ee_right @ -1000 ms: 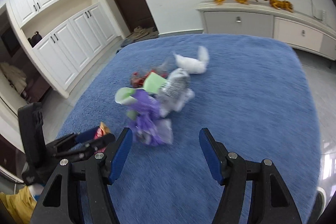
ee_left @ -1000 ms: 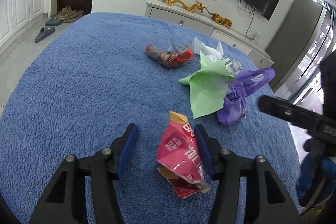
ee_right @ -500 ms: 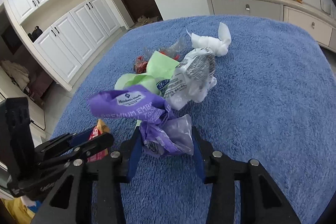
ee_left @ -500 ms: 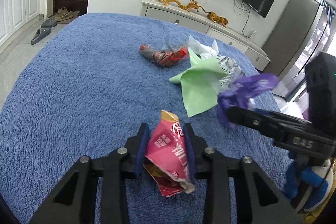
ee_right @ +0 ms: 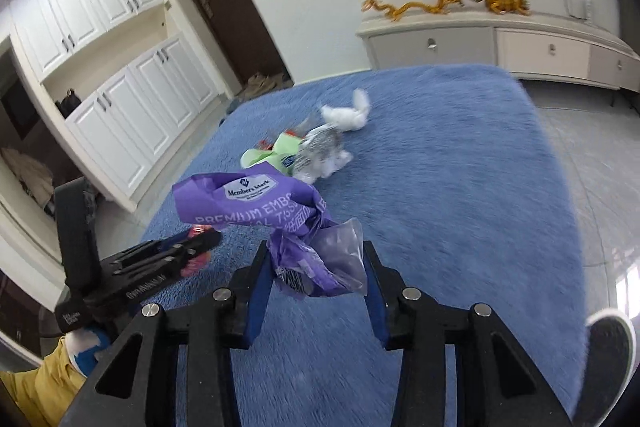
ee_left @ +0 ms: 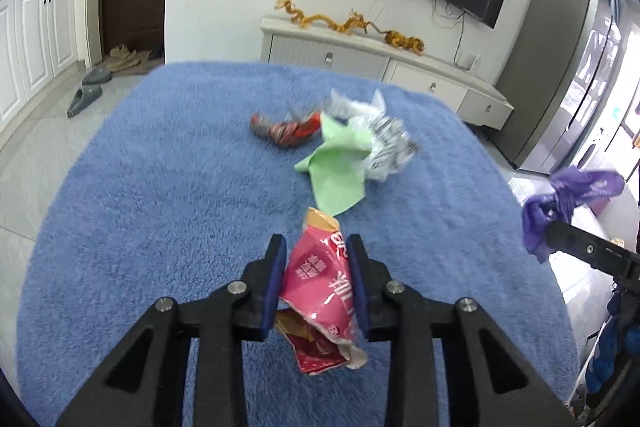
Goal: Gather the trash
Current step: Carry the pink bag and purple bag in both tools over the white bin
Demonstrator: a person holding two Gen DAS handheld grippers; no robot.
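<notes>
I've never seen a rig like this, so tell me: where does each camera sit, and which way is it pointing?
Left wrist view: sits on the left tool, looking along its fingers at the crumpled red snack wrapper it grips above the blue fluffy rug.
Right wrist view: sits on the right tool, gripping the purple plastic tissue bag; a yellow sleeve shows.
Shared: rug, leftover green paper, each other's tool.

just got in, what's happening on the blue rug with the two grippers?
Trash pickup, both hand-held grippers loaded. The left gripper is shut on a pink snack wrapper; the right gripper is shut on a purple tissue wrapper, held above the blue rug. On the rug lie a green paper sheet, a crumpled silver-white wrapper, a red wrapper and a white tissue wad. No bin is in view.
</notes>
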